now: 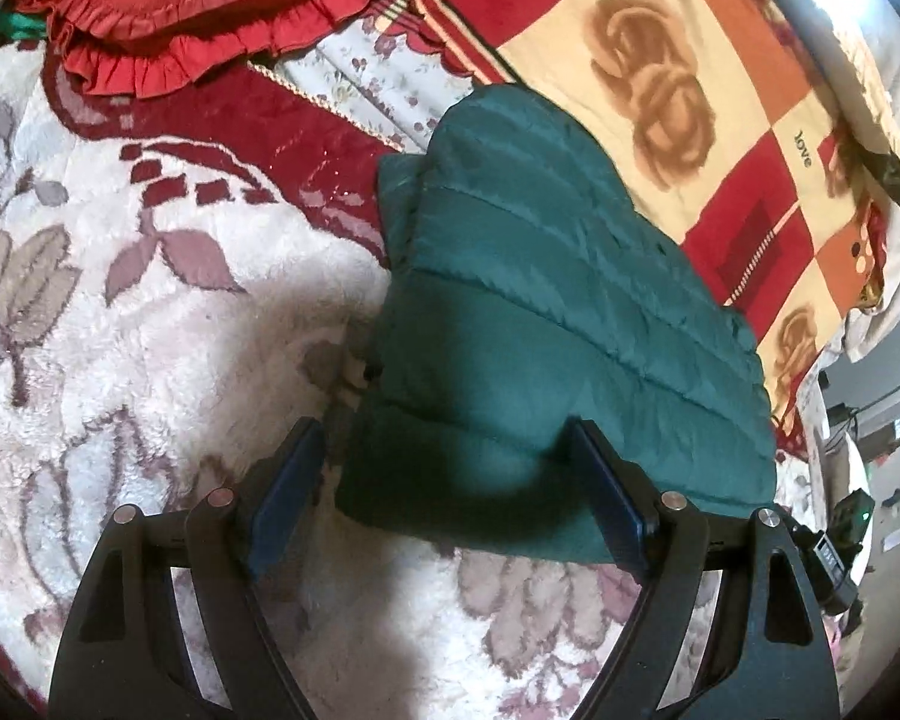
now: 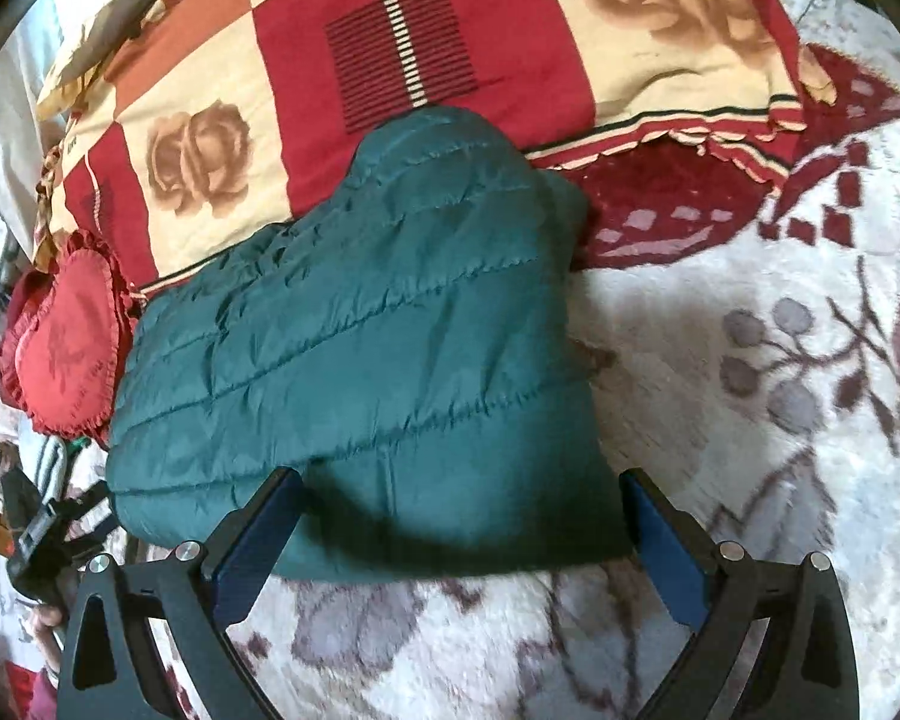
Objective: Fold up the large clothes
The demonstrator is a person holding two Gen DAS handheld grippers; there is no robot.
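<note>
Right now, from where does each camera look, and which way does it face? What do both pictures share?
Left wrist view: sits on the left tongs, looks down along their open fingers at the green jacket on the white flowered blanket; the red heart pillow lies beyond.
Right wrist view: sits on the right tongs, also open, looks down at the jacket's near edge; a hand shows at lower left.
Shared: the jacket, blanket, pillow, and rose quilt.
</note>
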